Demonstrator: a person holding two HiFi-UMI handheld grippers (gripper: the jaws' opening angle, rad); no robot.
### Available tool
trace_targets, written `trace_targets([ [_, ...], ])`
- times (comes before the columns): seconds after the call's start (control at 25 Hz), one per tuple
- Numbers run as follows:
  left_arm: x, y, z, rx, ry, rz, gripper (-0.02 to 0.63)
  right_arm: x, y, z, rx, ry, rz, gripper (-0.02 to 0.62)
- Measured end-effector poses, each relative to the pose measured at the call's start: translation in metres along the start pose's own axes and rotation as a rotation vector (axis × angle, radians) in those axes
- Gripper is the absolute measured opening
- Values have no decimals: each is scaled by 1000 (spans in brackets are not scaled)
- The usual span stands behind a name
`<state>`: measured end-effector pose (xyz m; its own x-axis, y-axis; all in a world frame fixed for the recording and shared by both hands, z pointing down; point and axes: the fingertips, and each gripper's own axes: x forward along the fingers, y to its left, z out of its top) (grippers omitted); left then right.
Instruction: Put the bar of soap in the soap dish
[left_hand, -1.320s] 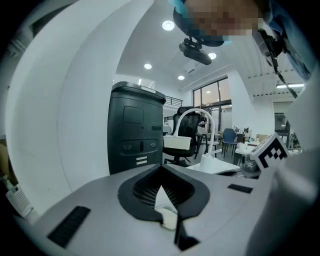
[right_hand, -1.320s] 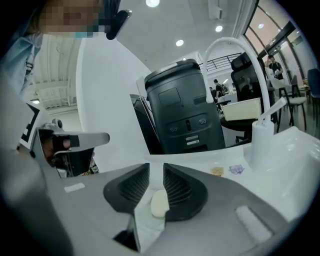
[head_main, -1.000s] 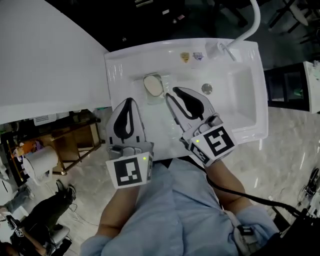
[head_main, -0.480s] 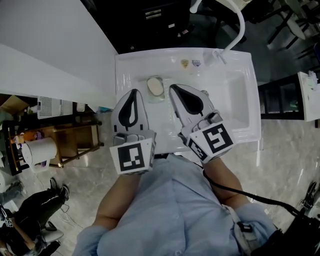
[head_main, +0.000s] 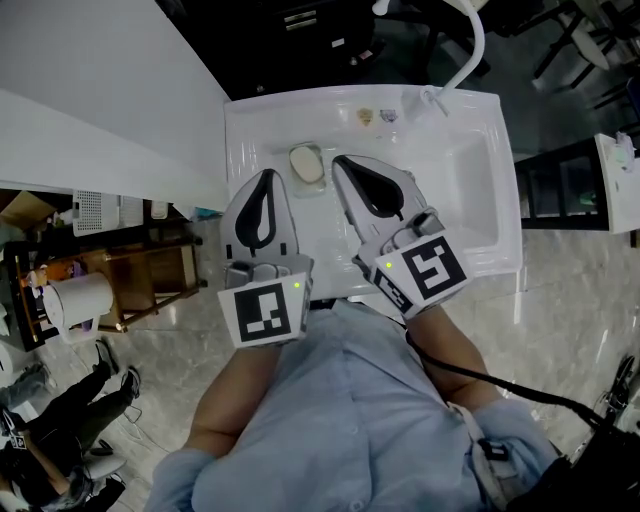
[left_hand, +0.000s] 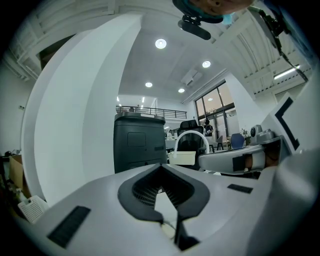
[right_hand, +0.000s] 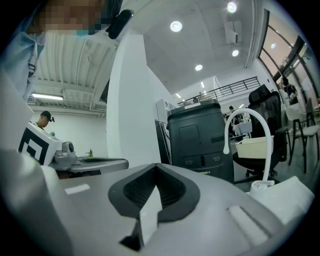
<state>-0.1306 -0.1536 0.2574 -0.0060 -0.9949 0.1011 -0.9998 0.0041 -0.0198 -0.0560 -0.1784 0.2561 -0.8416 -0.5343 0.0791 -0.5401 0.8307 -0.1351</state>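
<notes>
A pale cream bar of soap lies in the clear soap dish on the left deck of the white sink. My left gripper hovers just left of the dish, jaws shut and empty. To the right of the dish my right gripper hangs over the sink, also shut with nothing in it. Both gripper views look level over the sink. In each, the jaws meet at a closed point, the left gripper and the right gripper alike, and the soap is out of sight.
A curved white faucet stands at the sink's back right, with two small stickers on the back rim. A white wall is at the left, with a wooden shelf and paper roll below it. A dark cabinet stands beyond the sink.
The right gripper's jaws, open beside the soap dish a second ago, have shut empty. Both grippers have lifted a little off the sink. The soap stays in the dish.
</notes>
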Motion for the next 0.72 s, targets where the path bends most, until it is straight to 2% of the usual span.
trace_targets([
  [0.72, 4, 4, 2, 1, -20, -5, 5, 3, 0, -3, 24, 0, -17, 0],
])
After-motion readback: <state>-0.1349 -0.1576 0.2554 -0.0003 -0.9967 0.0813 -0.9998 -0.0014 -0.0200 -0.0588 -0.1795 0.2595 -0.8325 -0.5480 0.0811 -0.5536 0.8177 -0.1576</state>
